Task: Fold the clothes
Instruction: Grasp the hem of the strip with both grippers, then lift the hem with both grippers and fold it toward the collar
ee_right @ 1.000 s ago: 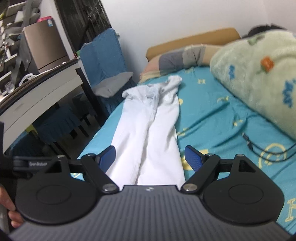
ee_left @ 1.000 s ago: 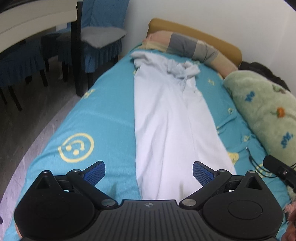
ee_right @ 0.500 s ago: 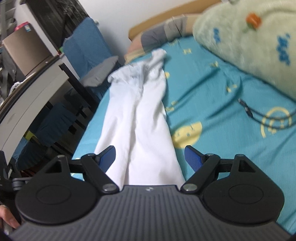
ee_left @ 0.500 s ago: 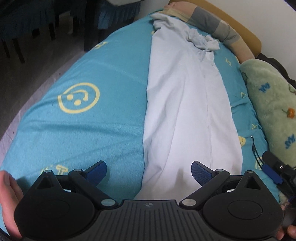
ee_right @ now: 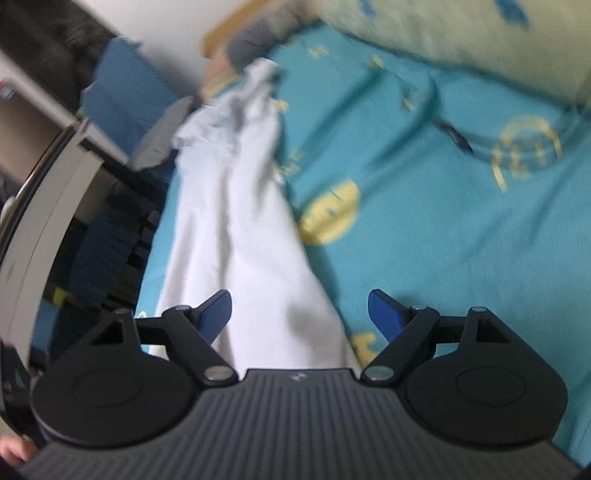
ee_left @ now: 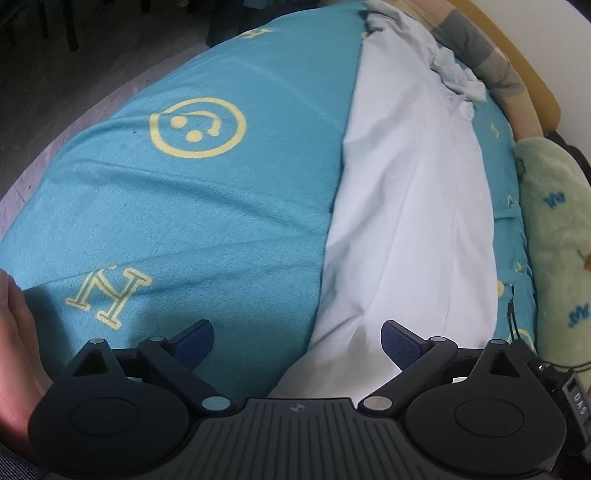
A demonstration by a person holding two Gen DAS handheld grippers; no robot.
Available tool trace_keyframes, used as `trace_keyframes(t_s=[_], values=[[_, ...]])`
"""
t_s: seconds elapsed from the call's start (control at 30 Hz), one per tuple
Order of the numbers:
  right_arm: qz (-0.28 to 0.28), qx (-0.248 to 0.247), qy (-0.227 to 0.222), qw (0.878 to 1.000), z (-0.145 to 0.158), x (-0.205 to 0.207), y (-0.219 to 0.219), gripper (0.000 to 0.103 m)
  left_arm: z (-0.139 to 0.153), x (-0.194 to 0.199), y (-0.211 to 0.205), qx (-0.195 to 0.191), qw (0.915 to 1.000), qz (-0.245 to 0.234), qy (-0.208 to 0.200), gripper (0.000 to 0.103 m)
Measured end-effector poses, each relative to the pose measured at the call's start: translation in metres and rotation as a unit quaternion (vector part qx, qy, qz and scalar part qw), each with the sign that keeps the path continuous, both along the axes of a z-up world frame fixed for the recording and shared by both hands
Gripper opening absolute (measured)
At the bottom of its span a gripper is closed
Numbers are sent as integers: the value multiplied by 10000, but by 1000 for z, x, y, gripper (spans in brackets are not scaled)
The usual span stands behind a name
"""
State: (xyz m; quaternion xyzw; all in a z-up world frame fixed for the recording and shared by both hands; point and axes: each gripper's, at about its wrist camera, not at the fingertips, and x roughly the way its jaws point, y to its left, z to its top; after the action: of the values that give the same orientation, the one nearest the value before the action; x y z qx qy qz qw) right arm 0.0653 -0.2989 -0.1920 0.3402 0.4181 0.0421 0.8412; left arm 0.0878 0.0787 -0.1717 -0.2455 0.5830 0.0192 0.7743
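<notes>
White trousers (ee_left: 410, 206) lie stretched out lengthwise on a turquoise bed sheet (ee_left: 207, 206) printed with yellow smiley faces and letters. In the left wrist view the trousers run from the near hem at about 6 o'clock up to a bunched waist at about 1 o'clock, close to a striped pillow (ee_left: 480, 48) against a tan headboard (ee_left: 532, 81). A yellow smiley ring (ee_left: 197, 127) sits on the sheet at about 10 o'clock, well apart from the trousers, and a yellow letter print (ee_left: 109, 293) lies at 8 o'clock. A pale green fleece blanket (ee_left: 557, 229) with blue and orange marks fills the 3 o'clock edge, with a thin black cable (ee_left: 511, 306) between it and the trousers.

The left gripper (ee_left: 297, 341) hangs over the near end of the trousers with its jaws wide apart; they have just been closing a little, and its blue pads (ee_left: 195, 341) grip nothing. One pad is over bare sheet, the other over the white cloth, whose left edge passes between them. Part of a hand (ee_left: 16, 350) shows at 8 o'clock.

The right wrist view is blurred. The trousers (ee_right: 240, 229) run from 6 o'clock to 11 o'clock, with the waist crumpled near the pillow (ee_right: 251, 40). The right gripper (ee_right: 299, 315) also stands spread, with nothing clamped; the leg end lies between its blue pads (ee_right: 218, 314), whether touched I cannot tell. A blue-covered chair (ee_right: 125, 99) and a pale table edge (ee_right: 48, 210) stand at 9 to 10 o'clock beside the bed; the green blanket (ee_right: 461, 33) is at 1 o'clock.
</notes>
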Motion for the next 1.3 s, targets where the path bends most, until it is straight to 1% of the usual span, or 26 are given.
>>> trace_keyframes(t_s=[0.1, 0.13, 0.27, 0.3, 0.33, 0.4, 0.47, 0.5, 0.53, 0.57, 0.6, 0.63, 0.67, 0.7, 0.73, 0.77, 0.8, 0.87, 0.93, 0.97, 1.07, 1.17, 1.23, 1.3], values=[[-336, 403, 358, 9980, -18, -1, -14, 81, -5, -1, 5, -171, 9997, 102, 105, 95], [-391, 516, 366, 9972, -20, -2, -16, 82, -5, -2, 6, -227, 9996, 126, 124, 95], [-300, 663, 451, 9963, -22, -5, -15, 81, -7, -6, 8, -385, 9989, 189, 176, 94], [-267, 748, 495, 9956, -22, -7, -14, 80, -7, -7, 7, -389, 9989, 168, 197, 93], [-237, 877, 570, 9942, -24, -8, -14, 73, -8, -8, 6, -394, 9989, 146, 217, 92], [-56, 912, 799, 9926, -23, -9, -8, 65, -7, -10, 1, -343, 9991, 15, 261, 89], [126, 945, 1028, 9901, -23, -11, -2, 59, -5, -11, -3, -302, 9990, -144, 309, 81], [221, 953, 1140, 9886, -23, -12, 1, 56, -4, -12, -6, -332, 9987, -223, 330, 74], [442, 736, 1189, 9892, -19, -11, 10, 56, -3, -12, -8, -401, 9981, -302, 348, 66], [663, 518, 1238, 9887, -15, -11, 19, 56, -3, -12, -10, -470, 9975, -381, 365, 63], [881, 302, 1284, 9873, -11, -11, 27, 54, -3, -12, -13, -512, 9970, -442, 365, 57], [1039, 186, 1327, 9855, -10, -11, 34, 49, -3, -12, -15, -529, 9968, -489, 351, 48], [1197, 71, 1369, 9833, -8, -11, 40, 45, -3, -11, -17, -533, 9966, -535, 336, 44], [1315, 15, 1407, 9813, -8, -11, 44, 35, -4, -9, -18, -538, 9963, -564, 350, 33], [1379, -59, 1447, 9798, -9, -11, 46, 20, -4, -8, -19, -594, 9958, -580, 379, 19], [1378, -159, 1477, 9793, -9, -12, 48, 13, -4, -8, -20, -684, 9951, -597, 398, 14], [1378, -258, 1505, 9786, -9, -12, 50, 11, -3, -7, -20, -754, 9945, -614, 383, 10], [1424, -427, 1406, 9788, -1, -12, 56, 9, 5, -8, -21, -822, 9945, -616, 220, 7], [1344, -530, 1190, 9823, 14, -16, 59, 8, 19, -11, -17, -970, 9940, -514, 3, 6], [1273, -463, 1040, 9853, 24, -19, 58, 8, 29, -13, -14, -1055, 9933, -454, -129, 6], [1083, -319, 487, 9924, 64, -32, 52, 8, 67, -24, -5, -1273, 9892, -359, -627, 6], [897, -299, -68, 9955, 108, -45, 46, 8, 109, -35, 2, -1411, 9830, -356, -1119, 6], [775, -297, -383, 9958, 134, -55, 41, 7, 130, -44, 5, -1516, 9790, -322, -1323, 6], [721, -293, -672, 9947, 156, -68, 39, 7, 145, -55, 10, -1632, 9748, -286, -1492, 6]])
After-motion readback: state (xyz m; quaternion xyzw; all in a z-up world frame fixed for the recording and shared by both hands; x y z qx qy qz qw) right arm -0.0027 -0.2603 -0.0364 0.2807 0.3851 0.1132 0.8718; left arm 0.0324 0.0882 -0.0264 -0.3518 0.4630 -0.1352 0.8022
